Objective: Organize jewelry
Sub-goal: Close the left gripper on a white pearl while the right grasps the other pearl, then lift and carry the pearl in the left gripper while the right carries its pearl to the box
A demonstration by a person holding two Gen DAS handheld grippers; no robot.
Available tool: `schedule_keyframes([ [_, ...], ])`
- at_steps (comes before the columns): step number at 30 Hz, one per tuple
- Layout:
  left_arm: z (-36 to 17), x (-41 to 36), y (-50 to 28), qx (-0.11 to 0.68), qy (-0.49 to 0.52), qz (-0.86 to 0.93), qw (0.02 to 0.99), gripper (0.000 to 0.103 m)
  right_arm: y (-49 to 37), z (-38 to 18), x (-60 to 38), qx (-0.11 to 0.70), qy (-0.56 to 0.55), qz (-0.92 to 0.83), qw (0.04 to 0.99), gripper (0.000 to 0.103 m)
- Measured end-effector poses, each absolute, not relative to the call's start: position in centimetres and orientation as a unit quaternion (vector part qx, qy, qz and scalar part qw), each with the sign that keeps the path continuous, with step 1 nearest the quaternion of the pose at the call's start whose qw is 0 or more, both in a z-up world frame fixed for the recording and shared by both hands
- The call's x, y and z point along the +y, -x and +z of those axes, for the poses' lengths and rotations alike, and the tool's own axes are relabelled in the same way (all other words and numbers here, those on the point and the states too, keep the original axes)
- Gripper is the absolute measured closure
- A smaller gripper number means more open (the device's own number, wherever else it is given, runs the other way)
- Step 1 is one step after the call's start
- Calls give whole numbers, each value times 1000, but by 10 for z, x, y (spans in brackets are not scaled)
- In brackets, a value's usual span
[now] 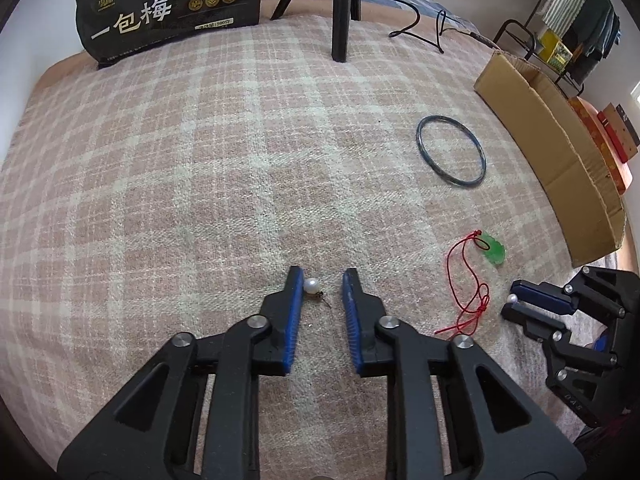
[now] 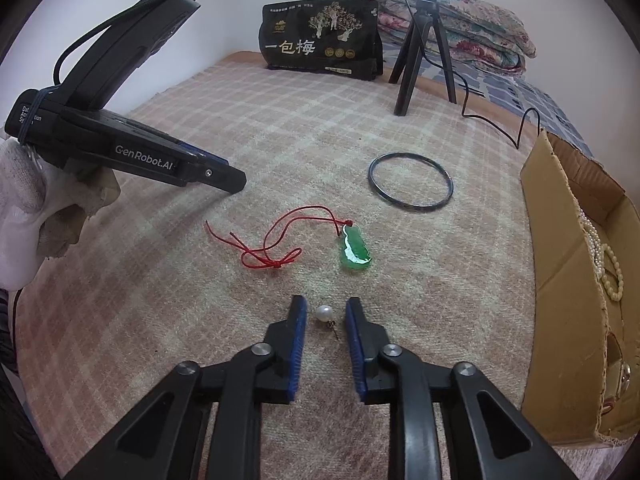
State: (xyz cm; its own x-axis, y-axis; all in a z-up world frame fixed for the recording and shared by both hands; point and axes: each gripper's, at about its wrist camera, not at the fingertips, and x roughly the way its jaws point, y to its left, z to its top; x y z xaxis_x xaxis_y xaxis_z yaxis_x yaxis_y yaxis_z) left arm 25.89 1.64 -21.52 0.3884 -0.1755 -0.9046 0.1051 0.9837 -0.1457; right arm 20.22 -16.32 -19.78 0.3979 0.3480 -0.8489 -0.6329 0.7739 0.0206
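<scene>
Two pearl stud earrings lie on the plaid blanket. My left gripper (image 1: 322,276) is open around one pearl earring (image 1: 311,285), which rests against its left finger. My right gripper (image 2: 326,305) is open around the other pearl earring (image 2: 325,314); it also shows in the left wrist view (image 1: 512,299). A green jade pendant (image 2: 354,250) on a red cord (image 2: 276,240) lies just ahead of the right gripper. A dark bangle (image 2: 411,182) lies farther back. The cardboard box (image 2: 560,264) at the right holds pearl strands (image 2: 604,256).
A black snack bag (image 2: 320,40) stands at the back. A black tripod (image 2: 424,48) with a trailing cable (image 2: 500,120) stands behind the bangle. Folded quilts (image 2: 460,28) lie at the back right. The left gripper body (image 2: 132,156) and gloved hand are at left.
</scene>
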Motion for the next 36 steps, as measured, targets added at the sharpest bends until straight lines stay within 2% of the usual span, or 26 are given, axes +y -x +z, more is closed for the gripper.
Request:
schedule_keyframes([
  [2, -216, 16, -259, 546, 32, -83, 833, 92, -203, -198, -163, 461, 156, 296, 822, 96],
  [4, -216, 15, -260, 545, 27, -81, 834, 96, -202, -197, -164, 462, 153, 295, 822, 96],
  [12, -206, 27, -253, 536, 39, -76, 840, 97, -201, -189, -169, 456, 138, 289, 830, 97],
  [24, -157, 56, -244, 492, 96, -77, 862, 97, -196, -156, -176, 430, 109, 289, 848, 97],
  [36, -126, 35, -243, 466, 106, -105, 872, 97, -190, -116, -202, 398, 83, 275, 871, 97],
])
